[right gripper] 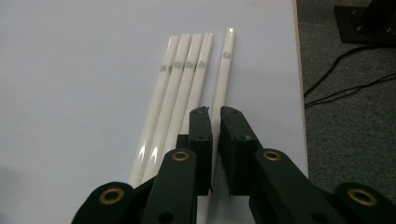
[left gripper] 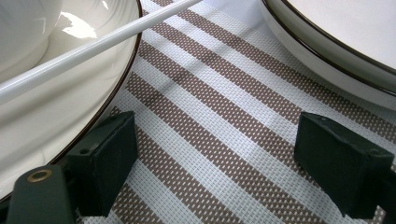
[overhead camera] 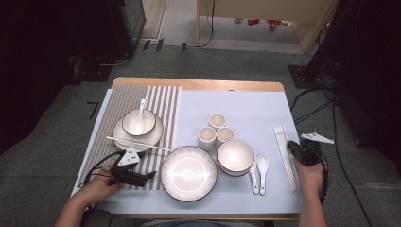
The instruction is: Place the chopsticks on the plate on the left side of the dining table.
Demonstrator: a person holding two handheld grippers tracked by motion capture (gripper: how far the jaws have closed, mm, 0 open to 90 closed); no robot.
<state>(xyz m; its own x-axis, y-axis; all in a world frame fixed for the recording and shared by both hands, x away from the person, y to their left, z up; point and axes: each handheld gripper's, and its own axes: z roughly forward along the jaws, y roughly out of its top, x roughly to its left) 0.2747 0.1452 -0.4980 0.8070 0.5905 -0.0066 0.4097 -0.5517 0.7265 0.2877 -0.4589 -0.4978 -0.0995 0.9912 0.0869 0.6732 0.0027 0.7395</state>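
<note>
Right gripper (right gripper: pixel 215 116) at the table's 3 o'clock edge, jaws pressed nearly together, pinching a single white chopstick (right gripper: pixel 223 70). That stick lies slightly apart at the 3 o'clock side of four more chopsticks (right gripper: pixel 180 79), which lie side by side on the pale blue mat (right gripper: pixel 70 70). Left gripper (left gripper: pixel 215 154) at about 8 o'clock on the table, jaws spread wide over the striped placemat (left gripper: pixel 210 116), nothing between them. Another chopstick (left gripper: pixel 93 44) rests across the small plate (left gripper: pixel 60 112) just beside its left jaw.
</note>
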